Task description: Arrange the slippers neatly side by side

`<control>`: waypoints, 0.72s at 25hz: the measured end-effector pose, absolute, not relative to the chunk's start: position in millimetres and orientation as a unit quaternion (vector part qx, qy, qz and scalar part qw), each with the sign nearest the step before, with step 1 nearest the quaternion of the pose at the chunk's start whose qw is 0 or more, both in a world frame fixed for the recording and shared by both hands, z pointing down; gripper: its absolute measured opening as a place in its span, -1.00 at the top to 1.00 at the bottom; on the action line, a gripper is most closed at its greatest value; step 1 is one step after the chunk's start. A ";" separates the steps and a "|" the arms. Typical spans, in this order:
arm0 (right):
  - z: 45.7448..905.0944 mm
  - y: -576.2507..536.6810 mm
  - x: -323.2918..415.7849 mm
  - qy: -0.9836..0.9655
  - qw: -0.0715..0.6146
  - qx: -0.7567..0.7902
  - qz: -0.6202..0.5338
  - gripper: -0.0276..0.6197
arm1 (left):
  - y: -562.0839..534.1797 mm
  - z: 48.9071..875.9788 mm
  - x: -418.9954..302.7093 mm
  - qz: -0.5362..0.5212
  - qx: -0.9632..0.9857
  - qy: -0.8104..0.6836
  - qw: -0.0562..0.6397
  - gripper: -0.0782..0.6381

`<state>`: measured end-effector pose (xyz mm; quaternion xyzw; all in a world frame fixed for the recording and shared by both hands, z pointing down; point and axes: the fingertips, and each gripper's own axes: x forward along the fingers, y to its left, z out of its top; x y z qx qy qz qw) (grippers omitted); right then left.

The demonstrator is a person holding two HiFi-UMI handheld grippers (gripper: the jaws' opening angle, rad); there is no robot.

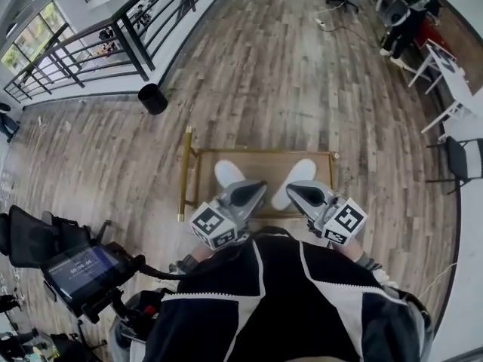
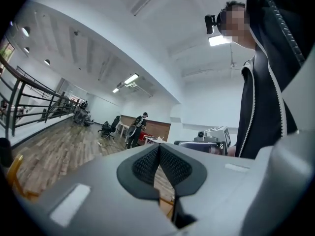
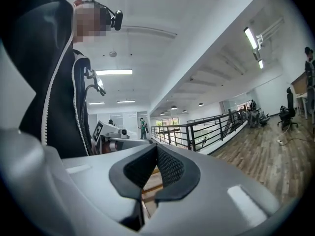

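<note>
Two white slippers lie on a low wooden table with a gold frame. The left slipper and the right slipper are both partly hidden behind my grippers. My left gripper is held close to my chest above the table's near edge, shut, with nothing between its tips. My right gripper is beside it, also shut and empty. In the left gripper view the left gripper points out across the room, pads together. In the right gripper view the right gripper does the same.
A black bin stands on the wood floor near the black railing. An office chair and a device with a screen are at my left. White desks and chairs line the right side.
</note>
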<state>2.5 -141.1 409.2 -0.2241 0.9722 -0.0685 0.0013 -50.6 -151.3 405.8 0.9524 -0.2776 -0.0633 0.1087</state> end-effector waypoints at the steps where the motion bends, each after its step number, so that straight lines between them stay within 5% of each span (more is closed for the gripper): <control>1: 409.8 -137.9 5.3 0.971 0.002 -0.230 -0.068 0.90 | -148.6 406.8 -48.4 -0.062 0.954 -0.273 0.109 0.74; 18: 430.0 -139.9 -2.9 0.959 -0.010 -0.267 -0.098 0.90 | -156.1 427.3 -47.1 -0.060 0.961 -0.237 0.132 0.74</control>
